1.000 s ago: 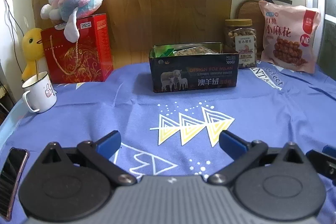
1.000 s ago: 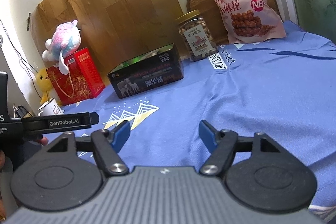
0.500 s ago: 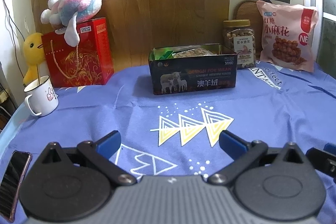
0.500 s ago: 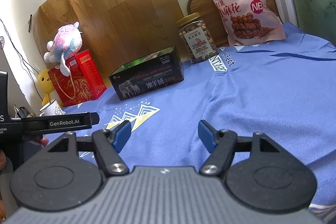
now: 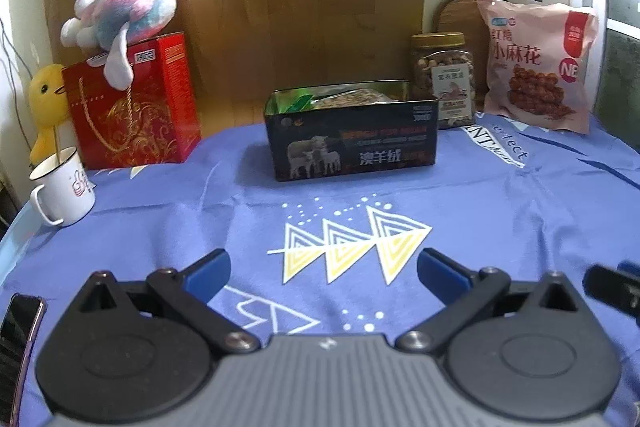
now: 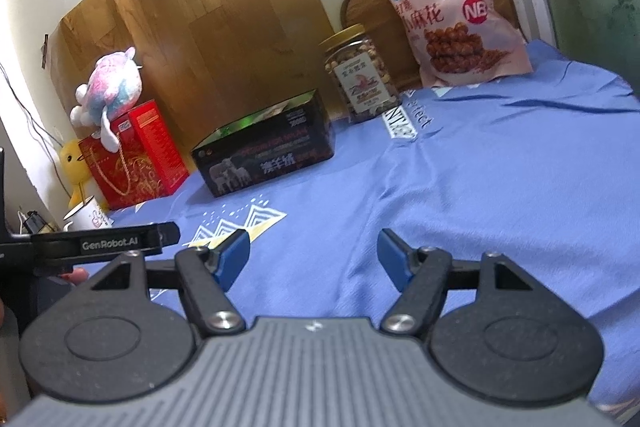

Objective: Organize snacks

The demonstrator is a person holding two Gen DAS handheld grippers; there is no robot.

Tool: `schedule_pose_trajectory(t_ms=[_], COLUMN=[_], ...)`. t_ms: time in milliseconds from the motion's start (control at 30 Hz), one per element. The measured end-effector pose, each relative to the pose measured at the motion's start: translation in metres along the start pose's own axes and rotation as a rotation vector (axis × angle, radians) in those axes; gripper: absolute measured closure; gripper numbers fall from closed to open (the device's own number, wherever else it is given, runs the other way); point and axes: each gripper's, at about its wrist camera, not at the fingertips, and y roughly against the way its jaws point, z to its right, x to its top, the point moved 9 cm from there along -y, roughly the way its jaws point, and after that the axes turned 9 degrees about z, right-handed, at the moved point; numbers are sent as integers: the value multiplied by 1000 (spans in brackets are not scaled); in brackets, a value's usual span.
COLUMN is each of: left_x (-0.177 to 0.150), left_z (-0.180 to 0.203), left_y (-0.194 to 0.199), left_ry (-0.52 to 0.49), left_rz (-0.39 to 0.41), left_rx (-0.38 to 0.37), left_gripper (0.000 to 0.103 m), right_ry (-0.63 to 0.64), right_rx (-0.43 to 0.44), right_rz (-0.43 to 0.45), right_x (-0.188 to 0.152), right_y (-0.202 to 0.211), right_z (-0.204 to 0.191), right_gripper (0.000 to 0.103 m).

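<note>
Left claw (image 5: 322,269) and right claw (image 6: 314,255): both apart, empty, unmoved since earlier. Open snack tin (image 5: 354,135): far edge of blue-clothed worktop (image 5: 500,227), nut jar (image 5: 443,79) beside, pink bag (image 5: 538,65) at far right corner.

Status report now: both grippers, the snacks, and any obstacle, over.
Left gripper open, empty. Right gripper open, empty. Dark open tin box holds snacks; clear plastic nut jar and pink snack bag stand behind it. Blue cloth between: nothing in the way.
</note>
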Motion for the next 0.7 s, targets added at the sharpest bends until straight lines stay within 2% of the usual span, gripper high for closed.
schedule_pose_trajectory(t_ms=[233, 367, 700], left_x=[15, 22, 18], left_z=[6, 8, 3], left_y=[1, -6, -16], left_ry=[14, 4, 12], left_rz=[-2, -20, -54], left_rx=[-25, -7, 18], left_gripper=[0, 0, 0], right_ry=[53, 37, 56], right_rx=[38, 67, 84], right_rz=[69, 0, -32], right_x=[34, 35, 31], right_y=[4, -12, -18], right_z=[-8, -7, -17], right_gripper=[30, 30, 30])
